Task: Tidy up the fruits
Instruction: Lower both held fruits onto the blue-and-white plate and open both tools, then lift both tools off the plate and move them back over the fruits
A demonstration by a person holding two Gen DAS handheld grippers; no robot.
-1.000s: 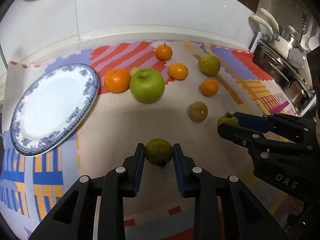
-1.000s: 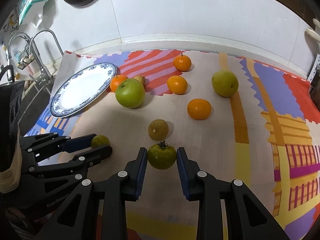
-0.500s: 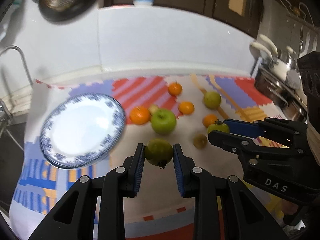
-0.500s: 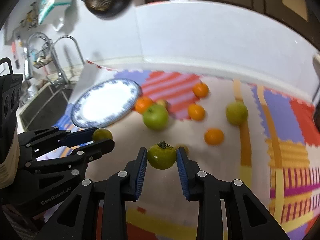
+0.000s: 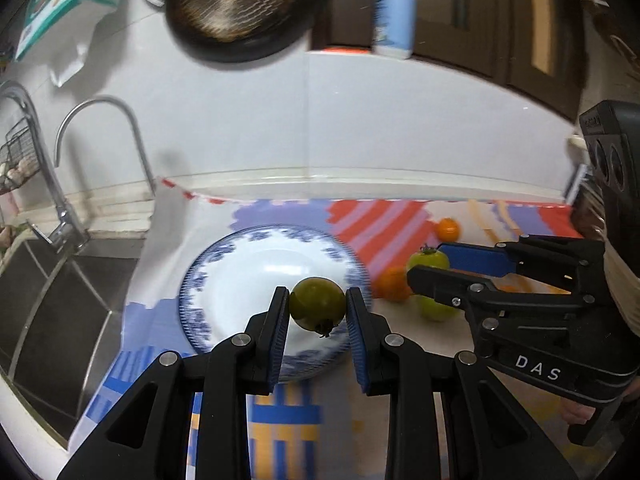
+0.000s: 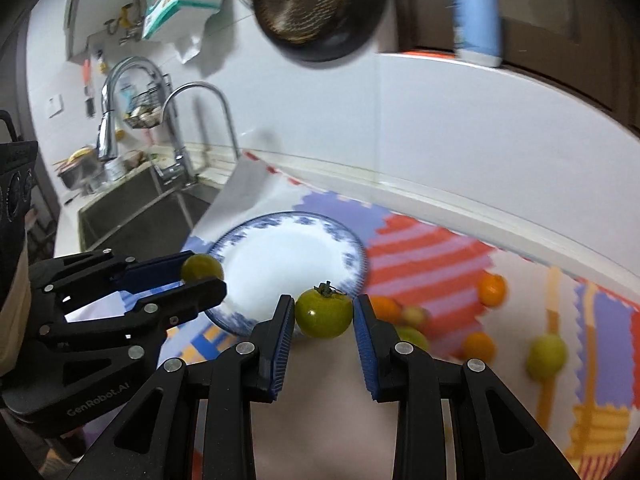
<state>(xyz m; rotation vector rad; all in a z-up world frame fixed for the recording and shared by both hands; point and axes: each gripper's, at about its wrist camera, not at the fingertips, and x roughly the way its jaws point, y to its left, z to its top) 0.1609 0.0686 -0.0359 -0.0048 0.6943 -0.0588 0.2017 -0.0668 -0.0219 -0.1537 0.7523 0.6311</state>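
My left gripper (image 5: 317,309) is shut on a small green tomato (image 5: 317,306), stem end down, held in the air above the blue-rimmed white plate (image 5: 240,280). My right gripper (image 6: 324,314) is shut on another green tomato (image 6: 324,312), stem up, held in the air near the plate's (image 6: 280,256) right rim. In the left wrist view the right gripper (image 5: 430,262) shows at right with its tomato (image 5: 427,258). In the right wrist view the left gripper (image 6: 200,274) shows at left with its tomato (image 6: 201,267).
Oranges (image 6: 492,289) and green fruits (image 6: 546,354) lie on the colourful mat (image 6: 424,248) to the right of the plate. A sink (image 6: 132,208) with a tap (image 6: 180,120) lies to the left. A dark pan (image 6: 316,8) hangs on the white wall behind.
Both grippers have risen from the mat with their tomatoes and swung left toward the plate. The plate now sits straight ahead in both views.
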